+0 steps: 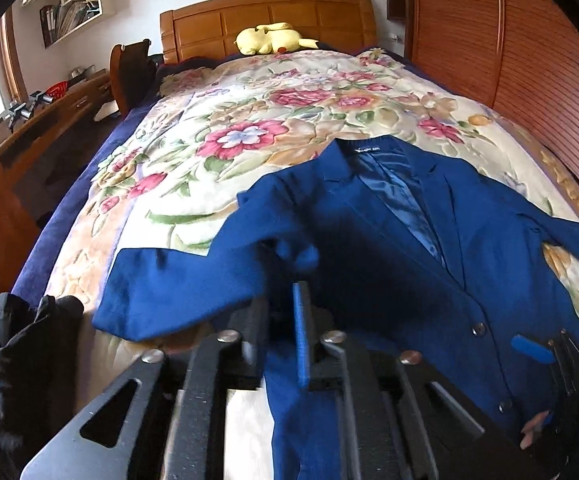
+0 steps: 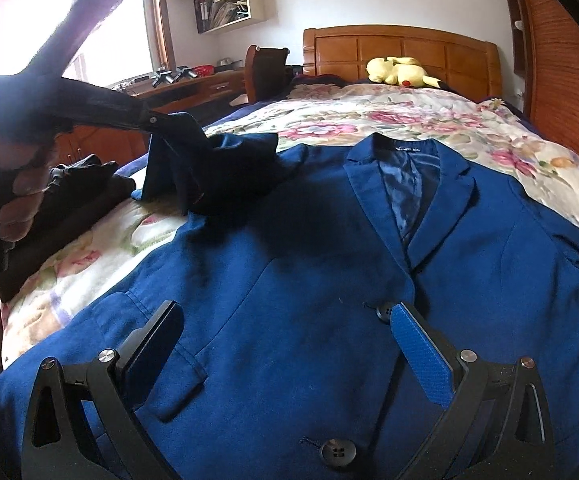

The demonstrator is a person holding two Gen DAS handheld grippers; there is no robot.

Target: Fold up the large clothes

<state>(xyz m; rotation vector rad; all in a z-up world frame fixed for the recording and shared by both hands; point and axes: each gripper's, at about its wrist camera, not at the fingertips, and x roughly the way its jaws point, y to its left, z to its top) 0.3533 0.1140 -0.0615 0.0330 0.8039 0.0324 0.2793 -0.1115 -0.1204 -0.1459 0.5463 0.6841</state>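
You are in a bedroom, over a bed (image 1: 217,128) with a floral blanket and a wooden headboard (image 1: 267,20), a yellow plush toy (image 1: 273,38) by it. From your left wrist, the blue jacket (image 1: 429,240) lies face up on the blanket, and your left gripper (image 1: 301,320) has its jaws narrowed on the raised blue sleeve (image 1: 169,292). From your right wrist, the jacket fills the foreground; your right gripper (image 2: 285,344) sits low over its buttoned front, jaws wide and holding nothing. At upper left the other gripper lifts the sleeve above the blanket.
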